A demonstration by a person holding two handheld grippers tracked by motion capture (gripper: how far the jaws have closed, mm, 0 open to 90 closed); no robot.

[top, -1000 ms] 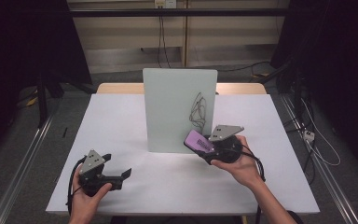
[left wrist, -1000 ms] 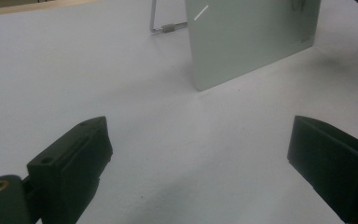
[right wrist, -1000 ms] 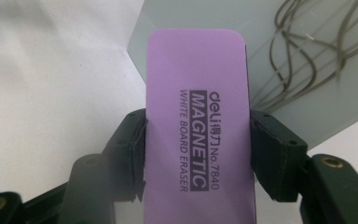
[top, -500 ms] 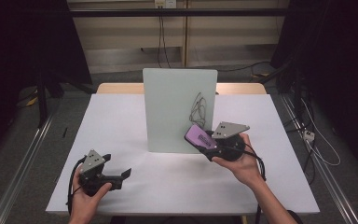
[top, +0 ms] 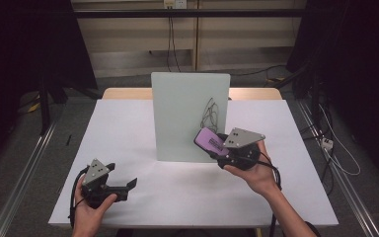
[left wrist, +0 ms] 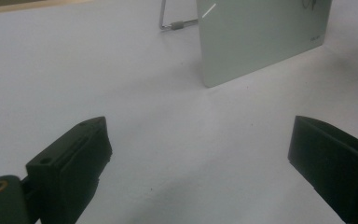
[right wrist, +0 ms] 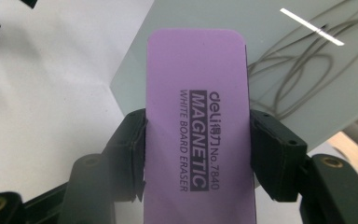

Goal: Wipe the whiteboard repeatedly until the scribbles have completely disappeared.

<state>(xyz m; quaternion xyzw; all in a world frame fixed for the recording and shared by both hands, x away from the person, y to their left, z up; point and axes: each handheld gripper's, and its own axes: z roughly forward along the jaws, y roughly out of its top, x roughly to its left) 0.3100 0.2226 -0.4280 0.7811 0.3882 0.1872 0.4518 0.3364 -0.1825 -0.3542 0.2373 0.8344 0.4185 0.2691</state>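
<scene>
Clamped in the right gripper (top: 212, 143) at centre right of the high view, a purple whiteboard eraser (right wrist: 198, 126) (printed "MAGNETIC WHITE BOARD ERASER") sits squeezed between both jaws, just in front of the lower right of the upright glass whiteboard (top: 190, 113) with its black scribble (top: 210, 112). Lower left on the white table (top: 128, 123), the left gripper (top: 128, 183) rests with jaws wide apart, holding nothing.

Board (top: 190, 116) upright mid-table (top: 128, 128); eraser (top: 210, 140) before its right part; left claw (top: 128, 185) front-left.
</scene>
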